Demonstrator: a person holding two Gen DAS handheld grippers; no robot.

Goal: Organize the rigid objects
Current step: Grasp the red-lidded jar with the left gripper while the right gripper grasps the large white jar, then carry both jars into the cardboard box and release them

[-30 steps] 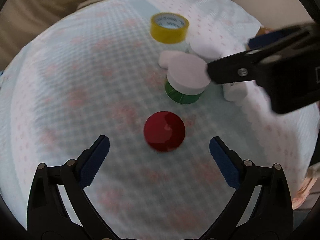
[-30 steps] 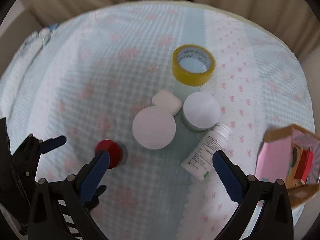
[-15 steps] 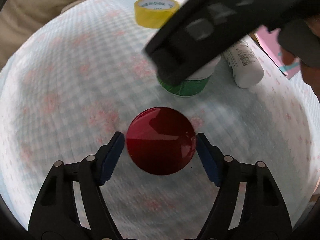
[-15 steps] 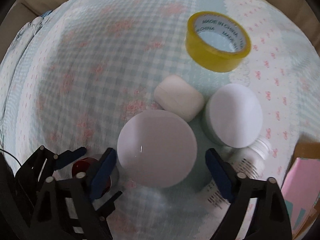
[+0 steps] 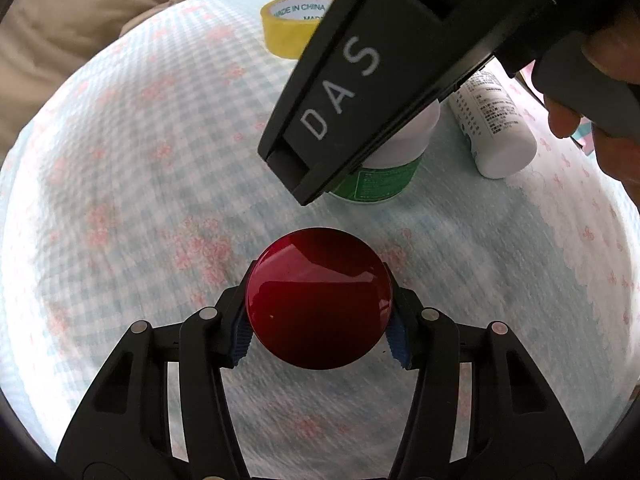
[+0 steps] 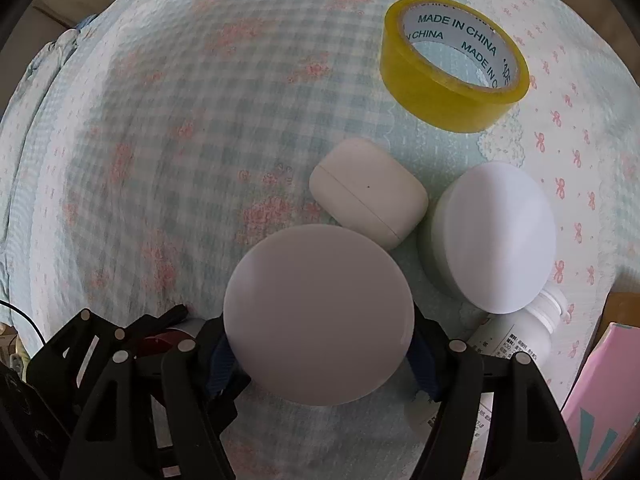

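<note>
My left gripper is shut on a round red-lidded jar that rests on the checked cloth. My right gripper is shut on a white-lidded green jar, which also shows in the left wrist view partly hidden behind the right gripper's black body. The left gripper shows at the lower left of the right wrist view.
A yellow tape roll, a white earbud case, a second white-lidded jar and a lying white bottle sit close together. A pink box lies at the right. The checked cloth covers the surface.
Both grippers came down and forward and closed: the left on the red-lidded jar, the right on the white-lidded green jar.
</note>
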